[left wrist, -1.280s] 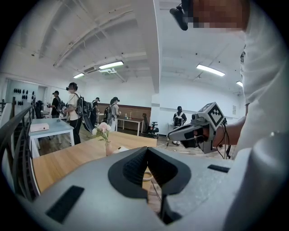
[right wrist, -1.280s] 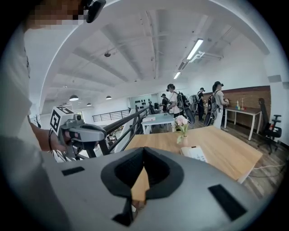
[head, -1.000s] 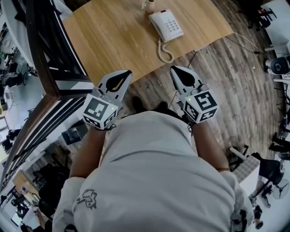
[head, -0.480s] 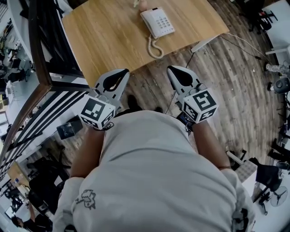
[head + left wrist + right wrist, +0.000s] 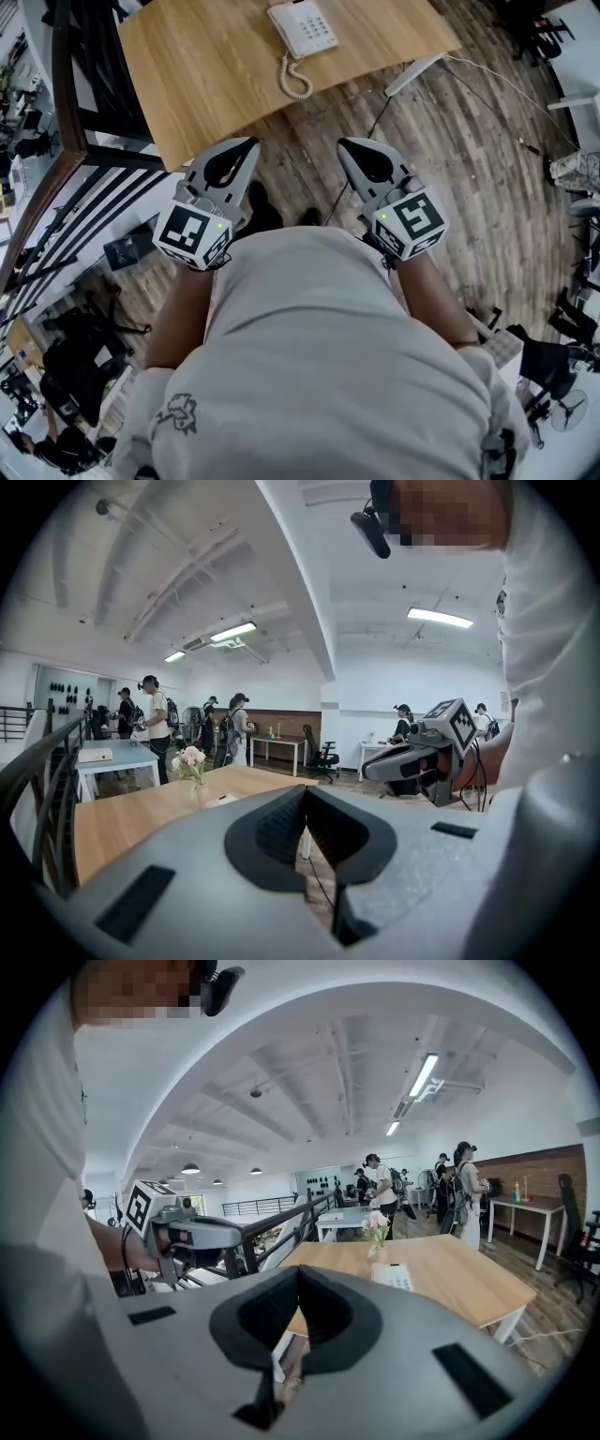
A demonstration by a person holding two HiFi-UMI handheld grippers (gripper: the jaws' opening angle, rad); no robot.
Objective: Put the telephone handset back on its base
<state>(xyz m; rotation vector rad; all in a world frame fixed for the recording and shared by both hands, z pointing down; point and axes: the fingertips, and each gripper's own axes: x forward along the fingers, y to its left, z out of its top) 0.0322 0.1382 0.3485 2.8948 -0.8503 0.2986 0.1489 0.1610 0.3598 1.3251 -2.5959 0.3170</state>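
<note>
Grey left gripper (image 5: pixel 250 142) and right gripper (image 5: pixel 343 144) bear marker cubes (image 5: pixel 194 234); shirt (image 5: pixel 328 366) seemingly white.

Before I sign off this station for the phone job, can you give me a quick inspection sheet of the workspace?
Surface: wooden table, light top.
Job's things: white telephone at the far side, coiled cord trailing toward the near edge; too small to tell whether the handset is seated.
Clutter: flower vase beside the telephone.
Grippers: left tongs and right tongs both shut and empty, held over the floor short of the table.
Cables: dark cable and white cable on the floor by the table.
Surroundings: dark railing at left; people at distant desks.
</note>
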